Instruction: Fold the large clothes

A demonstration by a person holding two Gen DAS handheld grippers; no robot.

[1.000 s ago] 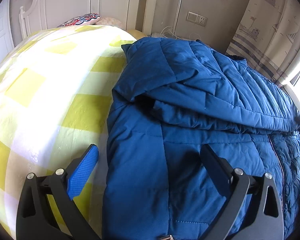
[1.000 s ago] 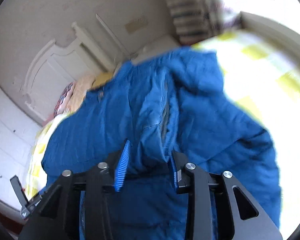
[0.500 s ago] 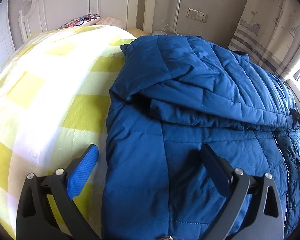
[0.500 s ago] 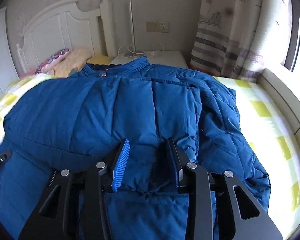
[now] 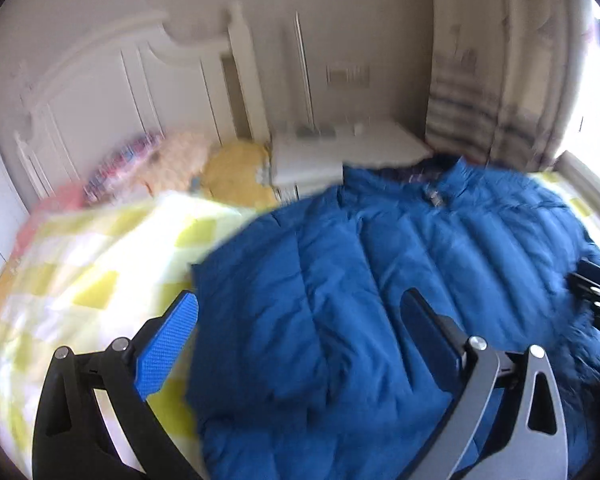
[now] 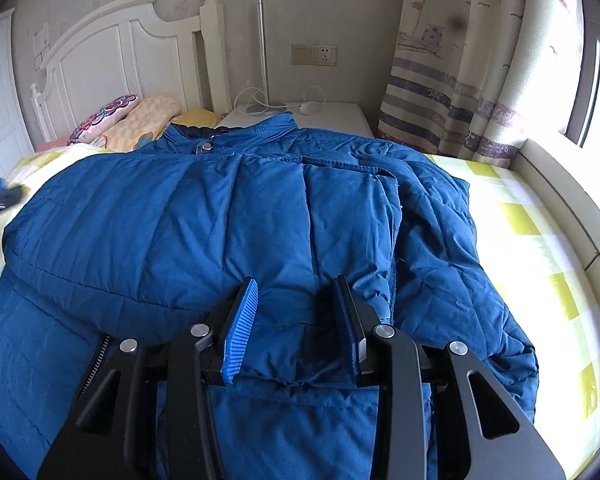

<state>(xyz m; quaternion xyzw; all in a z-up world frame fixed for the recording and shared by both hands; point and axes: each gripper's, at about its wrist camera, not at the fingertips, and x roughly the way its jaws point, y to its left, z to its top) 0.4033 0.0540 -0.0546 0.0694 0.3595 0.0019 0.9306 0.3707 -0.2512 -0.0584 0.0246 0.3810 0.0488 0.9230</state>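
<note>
A large blue puffer jacket (image 6: 180, 220) lies spread on the yellow-and-white checked bed sheet (image 6: 540, 248), collar toward the headboard. One sleeve or side panel (image 6: 340, 208) is folded over its front. My right gripper (image 6: 296, 280) is shut on a thick fold of this blue fabric near the jacket's middle. My left gripper (image 5: 300, 298) hangs open above the jacket's (image 5: 340, 280) left part, with nothing between its fingers; this view is blurred. It shows small at the left edge of the right wrist view, and the right gripper (image 5: 596, 288) shows at the right edge of the left wrist view.
A white headboard (image 6: 112, 56) and patterned pillows (image 6: 132, 120) stand at the bed's far end. Beside them is a white nightstand (image 6: 340, 116) with a lamp pole and cables. A striped curtain (image 6: 460, 92) and a window ledge (image 6: 560, 176) border the right side.
My left gripper rose and drew back from the jacket, staying open; its view now takes in the headboard and nightstand. My right gripper rolled level, laid the held fold over the jacket, then kept still.
</note>
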